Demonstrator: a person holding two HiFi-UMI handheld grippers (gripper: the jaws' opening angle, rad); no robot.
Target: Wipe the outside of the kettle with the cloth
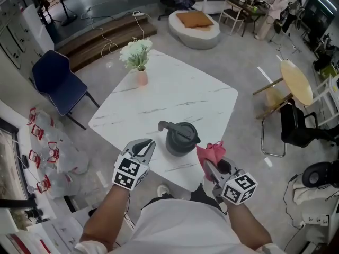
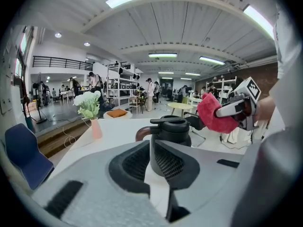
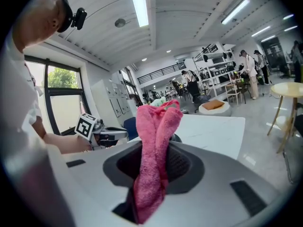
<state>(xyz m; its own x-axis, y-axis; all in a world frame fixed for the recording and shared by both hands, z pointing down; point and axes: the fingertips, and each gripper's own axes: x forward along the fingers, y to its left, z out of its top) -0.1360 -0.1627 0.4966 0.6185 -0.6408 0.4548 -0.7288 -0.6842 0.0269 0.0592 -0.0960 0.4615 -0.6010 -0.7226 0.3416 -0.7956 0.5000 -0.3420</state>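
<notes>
A dark grey kettle (image 1: 180, 139) with a lid and side handle stands near the front edge of the white marble table (image 1: 175, 99). My left gripper (image 1: 147, 144) hovers just left of it, jaws a little apart with nothing between them; in the left gripper view the kettle (image 2: 170, 131) shows through the narrow gap of that gripper (image 2: 151, 145). My right gripper (image 1: 209, 165) is right of the kettle, shut on a pink cloth (image 1: 211, 152). In the right gripper view the cloth (image 3: 154, 160) stands up bunched from the jaws and hides most of the kettle.
A pink vase of white flowers (image 1: 139, 60) stands at the table's far left corner. A blue chair (image 1: 55, 81) is to the left on the floor. A round wooden table (image 1: 295, 81) and a black chair (image 1: 296, 123) are to the right.
</notes>
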